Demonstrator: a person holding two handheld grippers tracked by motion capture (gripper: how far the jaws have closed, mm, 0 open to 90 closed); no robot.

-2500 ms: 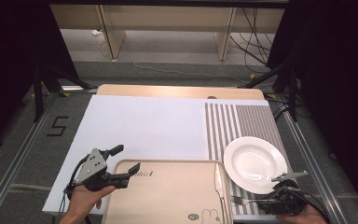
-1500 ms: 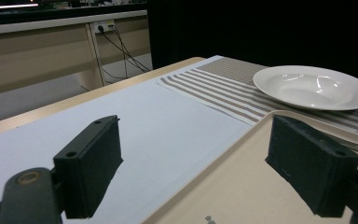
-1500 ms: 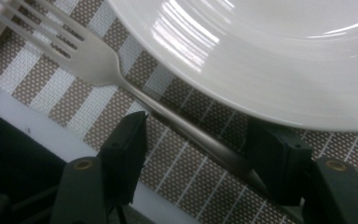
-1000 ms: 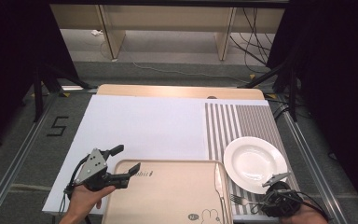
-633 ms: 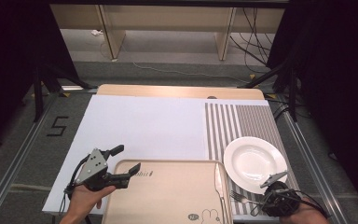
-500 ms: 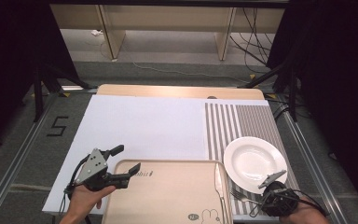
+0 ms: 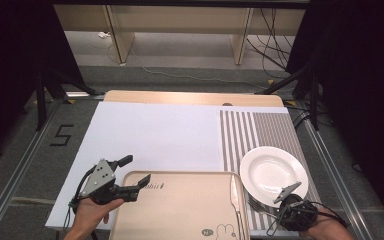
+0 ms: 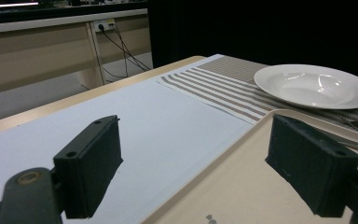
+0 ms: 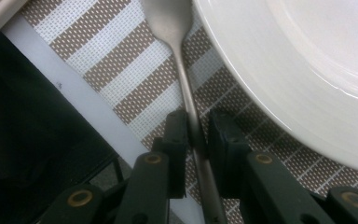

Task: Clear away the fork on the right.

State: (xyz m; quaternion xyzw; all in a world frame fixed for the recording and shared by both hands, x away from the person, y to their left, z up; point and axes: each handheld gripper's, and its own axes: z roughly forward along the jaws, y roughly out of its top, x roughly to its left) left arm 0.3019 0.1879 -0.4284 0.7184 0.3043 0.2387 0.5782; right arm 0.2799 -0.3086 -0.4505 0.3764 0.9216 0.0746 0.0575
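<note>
Fork [image 9: 182,70] lies on the striped mat [image 9: 121,88] at the near right of the counter, just beside the white plate [image 7: 272,172]. The right tool [image 9: 196,133] has just been closing, and its jaws now pinch the fork's handle, though whether firmly is hard to judge. A lift looks ready. The left tool [image 7: 132,172] hangs spread over the far left corner of the tray [image 7: 180,210], holding nothing.

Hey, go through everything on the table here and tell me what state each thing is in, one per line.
Right gripper: jaws just closing, clamped on the fork handle.
Fork: lying flat on the striped placemat, beside the plate.
Plate: upright, empty.
Tray: flat, nothing loaded.
Left gripper: jaws open, straddling the tray's edge.
</note>
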